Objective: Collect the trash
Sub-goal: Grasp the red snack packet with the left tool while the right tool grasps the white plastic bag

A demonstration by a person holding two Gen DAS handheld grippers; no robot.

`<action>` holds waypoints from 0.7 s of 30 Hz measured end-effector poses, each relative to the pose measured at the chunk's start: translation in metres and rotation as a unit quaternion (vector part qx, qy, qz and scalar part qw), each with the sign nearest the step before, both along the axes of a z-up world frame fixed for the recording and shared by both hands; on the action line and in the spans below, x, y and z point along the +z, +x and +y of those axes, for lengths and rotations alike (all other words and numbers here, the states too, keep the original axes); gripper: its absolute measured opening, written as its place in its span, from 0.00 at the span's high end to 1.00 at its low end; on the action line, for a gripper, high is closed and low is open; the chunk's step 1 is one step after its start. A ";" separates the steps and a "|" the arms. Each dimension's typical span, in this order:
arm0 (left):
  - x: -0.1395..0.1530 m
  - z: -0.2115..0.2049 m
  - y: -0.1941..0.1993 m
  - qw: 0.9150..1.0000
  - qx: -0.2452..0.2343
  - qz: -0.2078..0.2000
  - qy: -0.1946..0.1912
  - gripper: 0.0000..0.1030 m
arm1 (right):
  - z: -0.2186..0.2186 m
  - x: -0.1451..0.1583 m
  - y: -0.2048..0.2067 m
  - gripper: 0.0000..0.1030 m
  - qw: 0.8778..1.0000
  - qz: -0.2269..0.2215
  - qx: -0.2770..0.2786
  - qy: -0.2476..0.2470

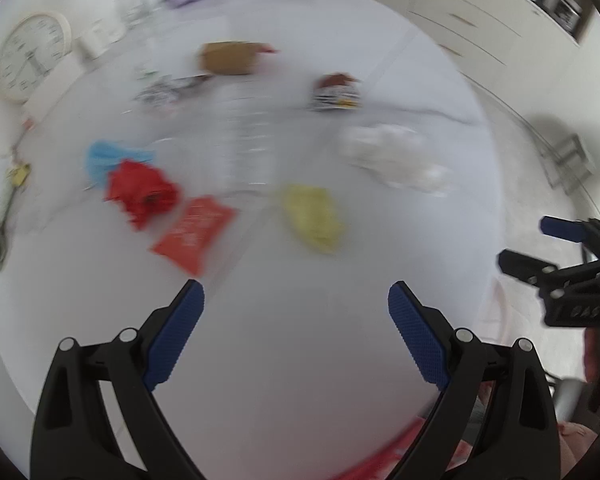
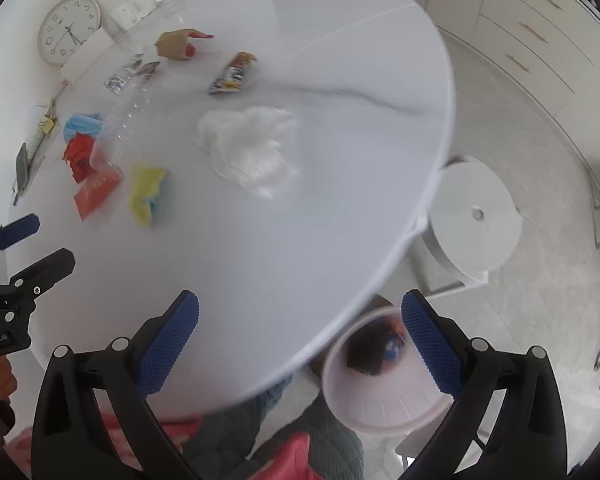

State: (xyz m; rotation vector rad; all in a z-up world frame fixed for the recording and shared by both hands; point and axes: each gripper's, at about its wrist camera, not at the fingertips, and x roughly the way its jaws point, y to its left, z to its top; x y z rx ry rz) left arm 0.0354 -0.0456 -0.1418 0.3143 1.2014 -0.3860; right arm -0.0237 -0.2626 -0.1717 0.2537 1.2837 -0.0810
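You have about eight loose pieces of trash on one table (image 2: 340, 128), with one bin (image 2: 380, 408) below.

Count one white wad (image 2: 248, 146), one yellow scrap (image 2: 146, 188), one blue scrap (image 2: 82, 124), one red crumple (image 2: 80, 156), one flat red packet (image 2: 96, 192), one brown bag (image 2: 176, 44), one dark snack wrapper (image 2: 232, 74), some small printed wrappers (image 2: 130, 74); also one clock (image 2: 69, 28), one stool (image 2: 474, 216).

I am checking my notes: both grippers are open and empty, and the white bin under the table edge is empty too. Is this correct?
Not quite. The white bin is not empty: the right wrist view shows dark and colored trash inside. The left gripper and right gripper are indeed open and empty.
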 end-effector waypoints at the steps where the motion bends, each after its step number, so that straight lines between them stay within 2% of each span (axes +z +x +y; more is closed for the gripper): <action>1: -0.003 0.009 0.007 1.000 0.009 -0.005 0.001 0.13 | 0.004 -0.002 0.011 0.02 1.000 0.002 0.002 0.001; 5: -0.020 0.040 0.034 0.999 0.041 -0.019 0.000 0.13 | 0.012 -0.014 0.042 0.02 1.000 0.012 0.003 0.011; 8: -0.034 0.048 0.049 0.999 0.032 -0.033 0.004 0.14 | 0.014 -0.025 0.065 0.02 1.000 0.024 0.002 0.009; 14: -0.062 0.046 0.074 0.999 -0.034 -0.031 0.010 0.20 | 0.016 -0.037 0.094 0.02 0.999 0.044 0.016 -0.010; 16: -0.070 0.042 0.080 0.997 -0.066 -0.026 0.021 0.25 | 0.014 -0.039 0.100 0.02 0.999 0.048 0.019 -0.018; 18: -0.076 0.041 0.083 0.996 -0.088 -0.021 0.027 0.37 | 0.014 -0.041 0.104 0.02 0.998 0.050 0.020 -0.020; 21: -0.081 0.041 0.088 0.993 -0.114 -0.021 0.022 0.44 | 0.013 -0.044 0.111 0.02 0.998 0.050 0.018 -0.022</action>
